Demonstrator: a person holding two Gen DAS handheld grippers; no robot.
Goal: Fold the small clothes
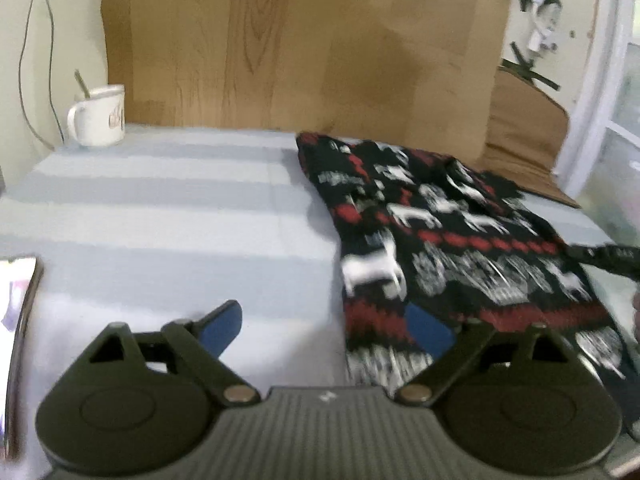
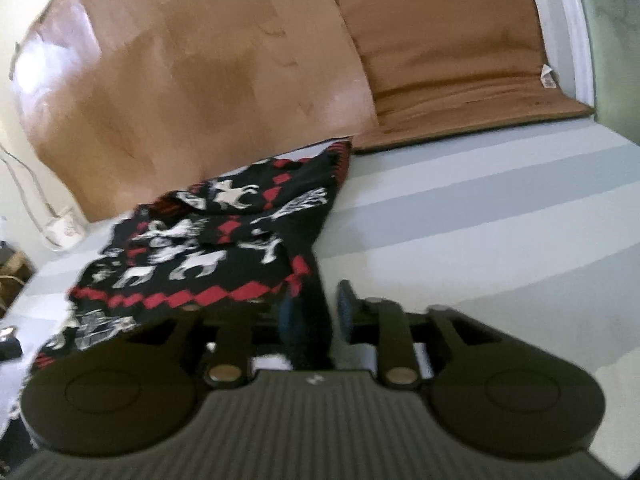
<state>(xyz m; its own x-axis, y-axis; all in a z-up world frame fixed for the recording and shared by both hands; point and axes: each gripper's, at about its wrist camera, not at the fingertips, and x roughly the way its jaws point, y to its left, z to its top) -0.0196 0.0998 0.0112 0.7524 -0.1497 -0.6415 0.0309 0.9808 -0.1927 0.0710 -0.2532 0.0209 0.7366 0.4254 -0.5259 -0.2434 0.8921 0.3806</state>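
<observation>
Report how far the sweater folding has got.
Done: the patterned sweater lies on the striped table, its top apparently folded over. In hand: its dark edge runs between the fingers of the right claw, grip unclear from blur; the left claw stands open, empty. Left: the remaining folds.

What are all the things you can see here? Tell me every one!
sweater: one, black with red bands and white animal shapes, lying partly folded on the striped cover.
striped cover: one, pale blue and grey, spread over the flat surface.
mug: one, white with writing, far left corner, something thin sticking out of it.
wooden board: one, brown, standing behind the cover.
cushion: one, tan, at the far right, folded up against the wall.
cable: one, thin and dark, hanging on the left wall.
left gripper: one, black with blue pads, open, beside the sweater's near edge.
right gripper: one, black with blue pads, a dark strip of the sweater between its fingers; grip unclear.
</observation>
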